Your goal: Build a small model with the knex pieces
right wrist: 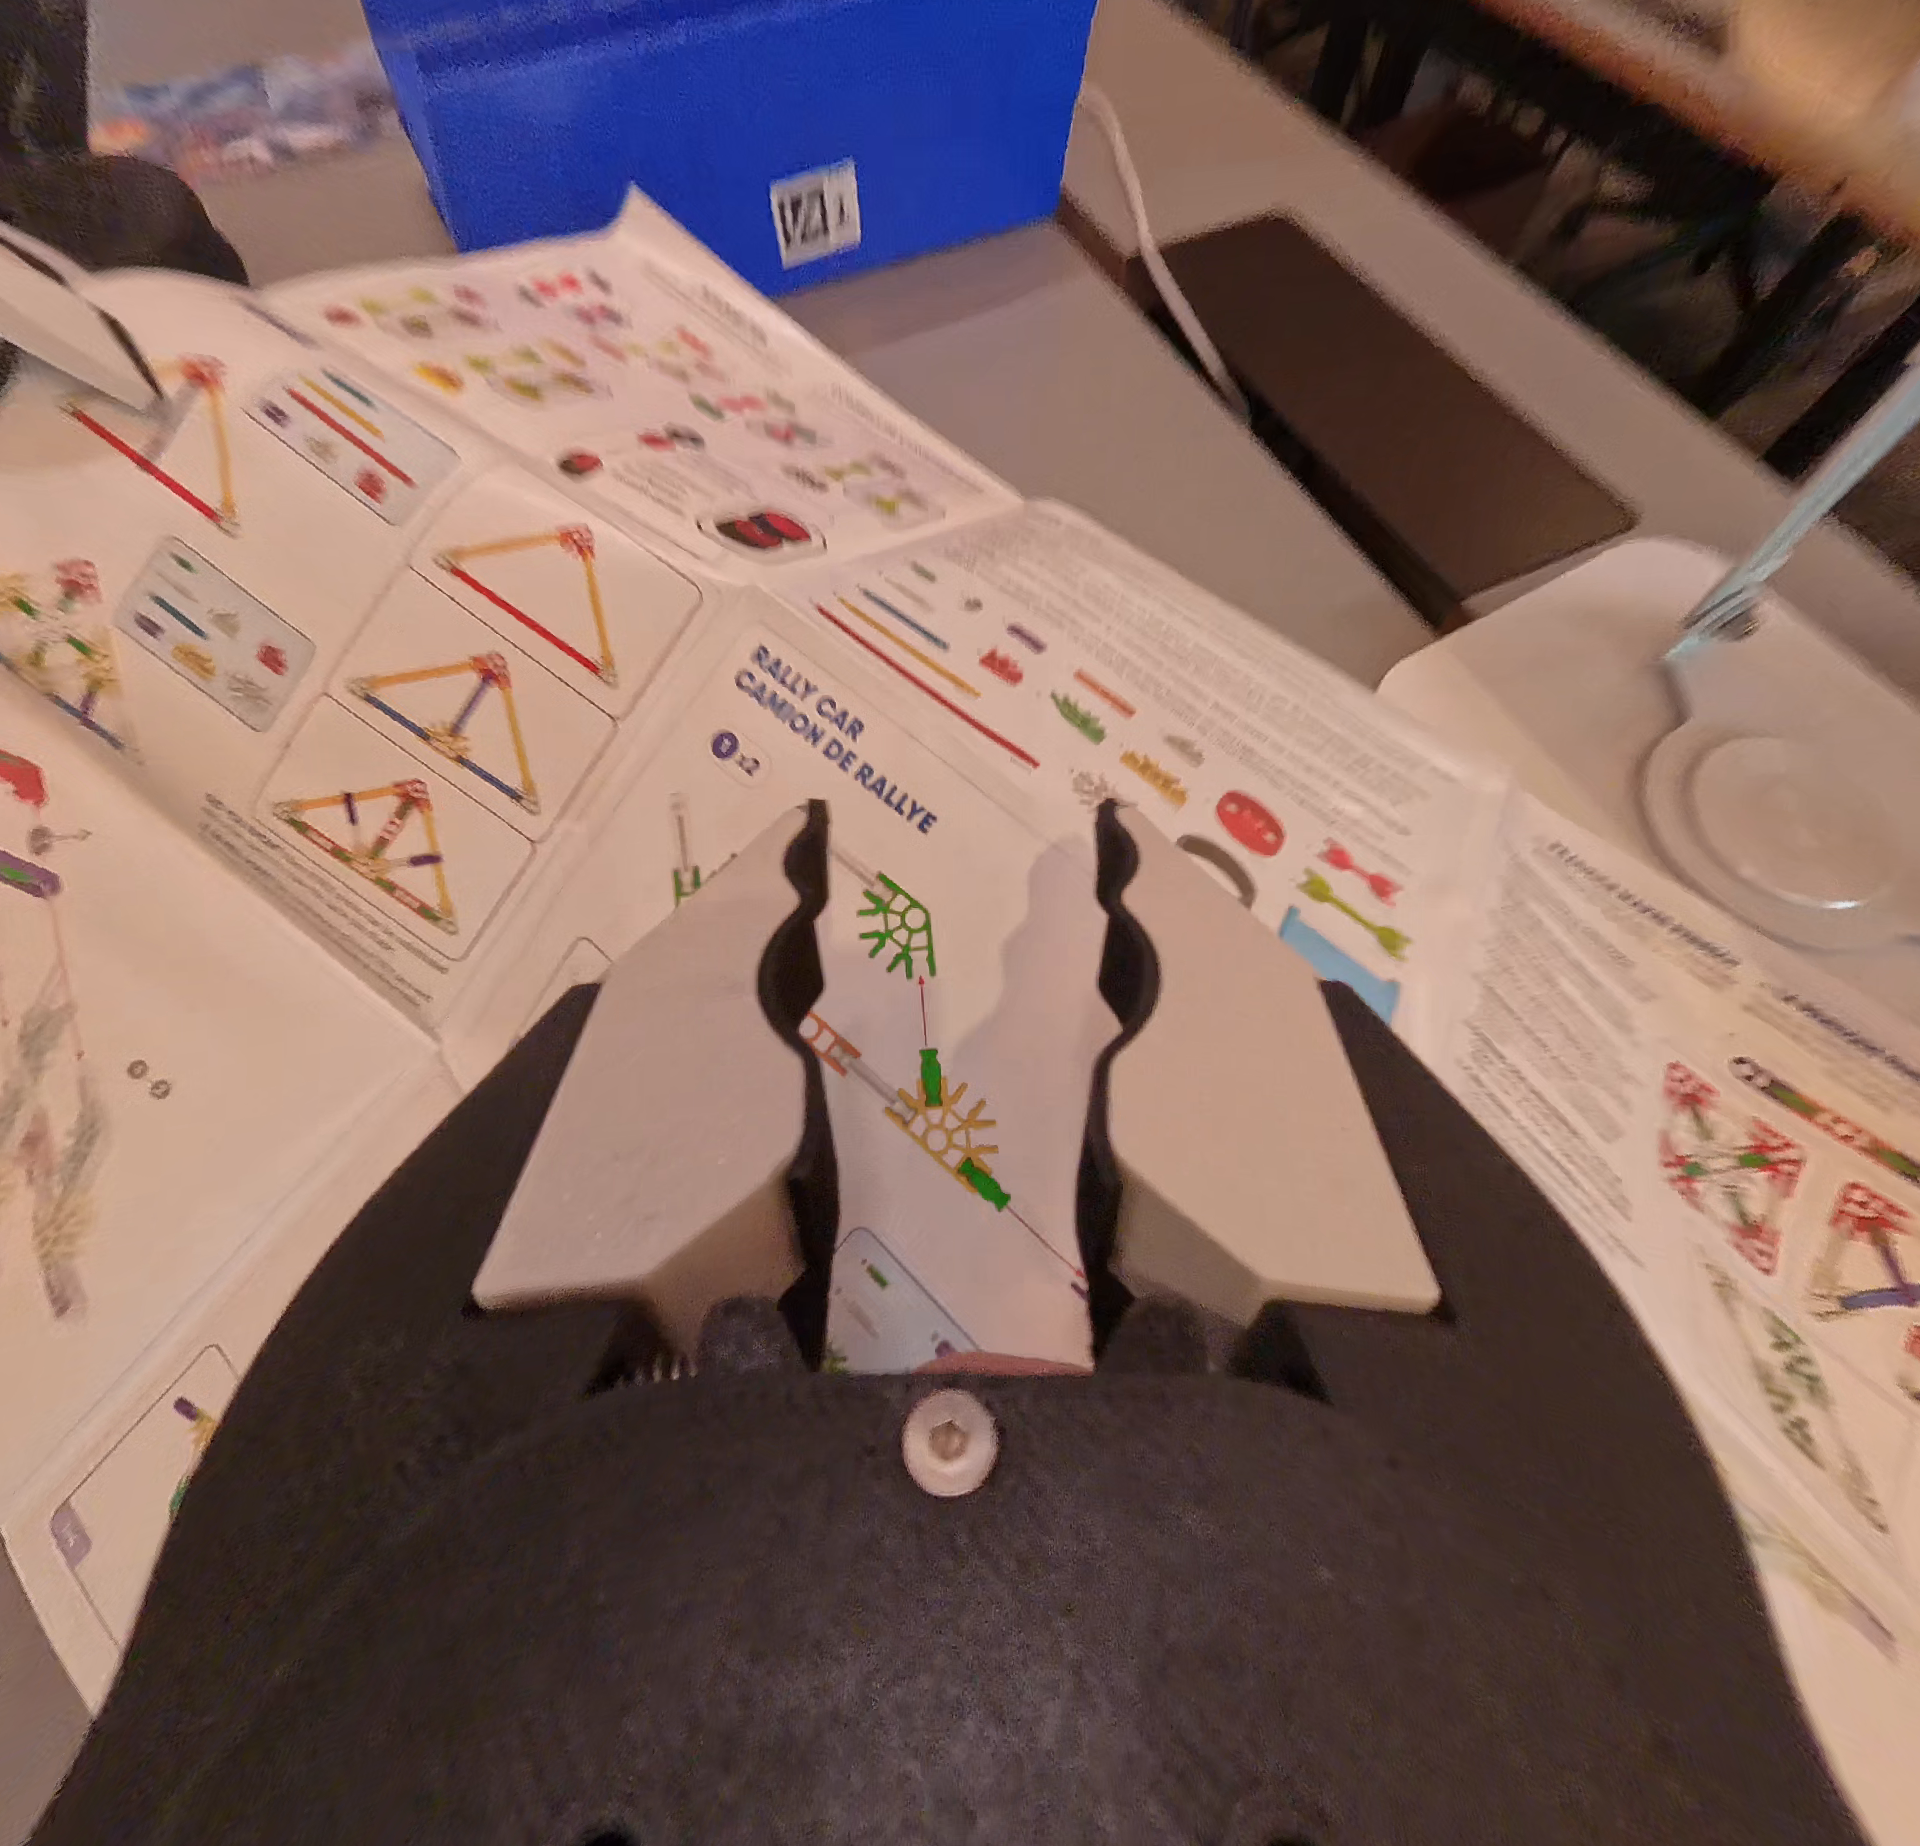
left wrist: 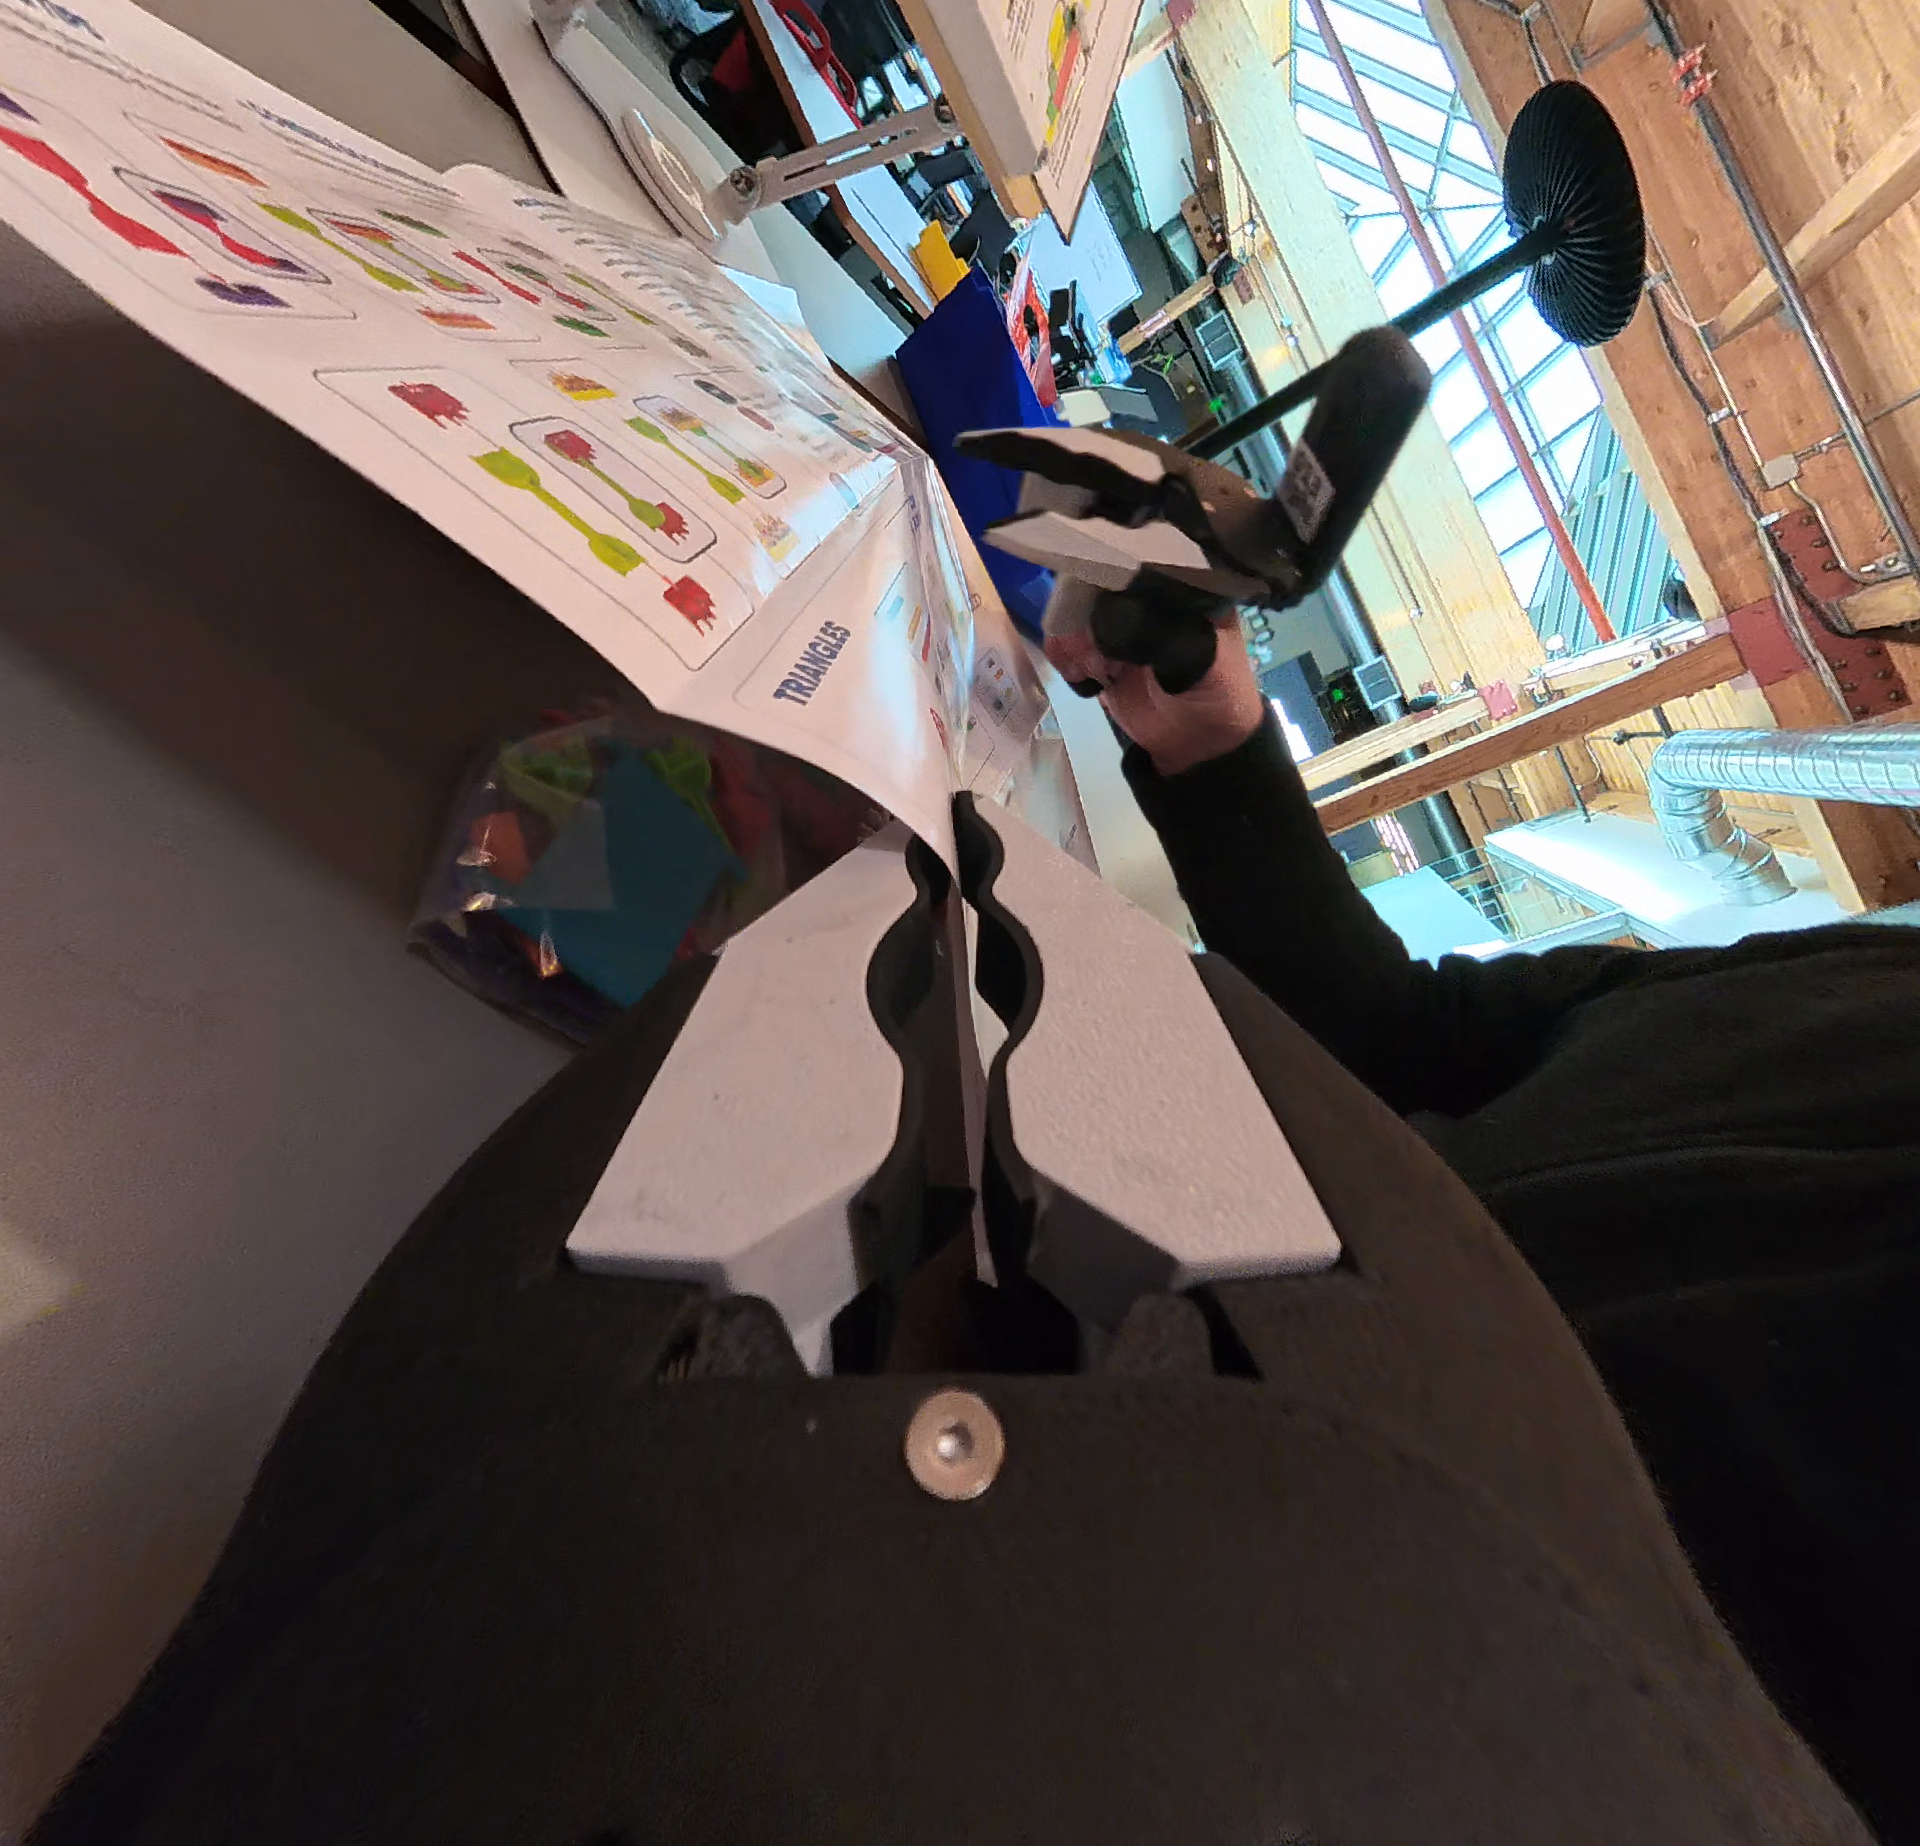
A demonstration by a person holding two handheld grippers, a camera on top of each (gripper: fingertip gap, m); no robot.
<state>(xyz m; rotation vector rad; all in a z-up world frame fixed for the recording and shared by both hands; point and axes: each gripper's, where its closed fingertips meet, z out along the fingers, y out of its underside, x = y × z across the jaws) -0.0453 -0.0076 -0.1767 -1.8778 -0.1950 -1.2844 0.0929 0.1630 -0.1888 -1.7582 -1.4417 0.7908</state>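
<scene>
A large folded-out instruction sheet (left wrist: 540,425) printed with coloured building-toy diagrams lies over the table. My left gripper (left wrist: 961,820) is shut on the sheet's near edge and lifts it, so the paper curves up from the table. My right gripper (right wrist: 961,814) is open and empty, hovering just above the middle of the sheet (right wrist: 582,591). It also shows in the left wrist view (left wrist: 977,492), held in a hand with a black sleeve. One of the left gripper's fingers (right wrist: 62,336) shows at the sheet's far left edge in the right wrist view.
A clear bag of colourful toy pieces (left wrist: 603,861) lies under the lifted sheet. A blue box (right wrist: 727,82) stands behind the sheet. A white lamp base (right wrist: 1787,809) sits at the right, with a dark flat slab (right wrist: 1382,414) and a white cable (right wrist: 1164,269) beside it. Tip to tip, the grippers are about 25 centimetres apart.
</scene>
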